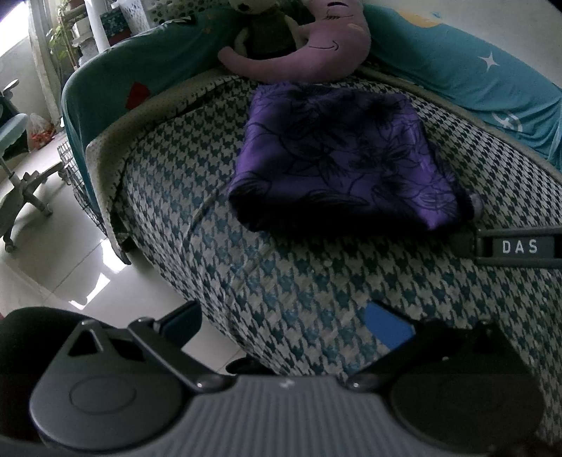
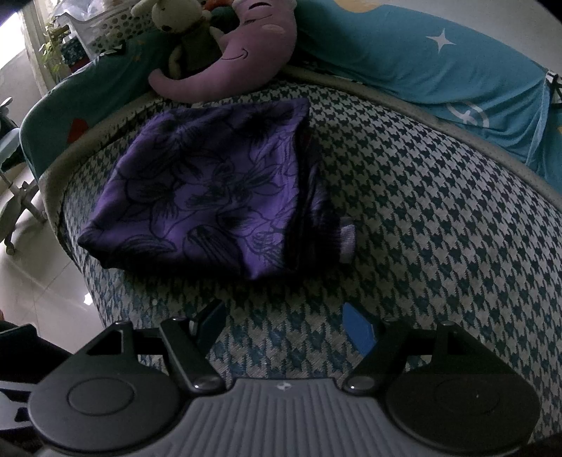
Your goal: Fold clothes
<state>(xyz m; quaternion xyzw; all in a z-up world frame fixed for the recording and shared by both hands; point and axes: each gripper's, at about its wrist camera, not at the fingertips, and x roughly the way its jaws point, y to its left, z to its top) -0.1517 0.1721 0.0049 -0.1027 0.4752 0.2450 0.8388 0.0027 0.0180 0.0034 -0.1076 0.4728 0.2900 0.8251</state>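
A purple garment with a dark floral print (image 1: 344,158) (image 2: 214,190) lies folded into a compact rectangle on a houndstooth-patterned bed cover (image 1: 281,281) (image 2: 421,218). A small grey tag sticks out at its right edge (image 2: 347,242). My left gripper (image 1: 284,327) hovers open above the cover, short of the garment's near edge, with nothing between its fingers. My right gripper (image 2: 288,327) is open too, held apart from the garment, just below its near edge and empty. A piece of the right gripper marked "DAS" (image 1: 520,246) shows at the right edge of the left wrist view.
A purple moon-shaped plush (image 1: 316,45) (image 2: 228,52) and a pale stuffed animal (image 2: 179,24) lean against the teal padded bed surround (image 1: 474,73) (image 2: 439,59) behind the garment. To the left lie a tiled floor (image 1: 52,263) and an office chair (image 1: 17,168).
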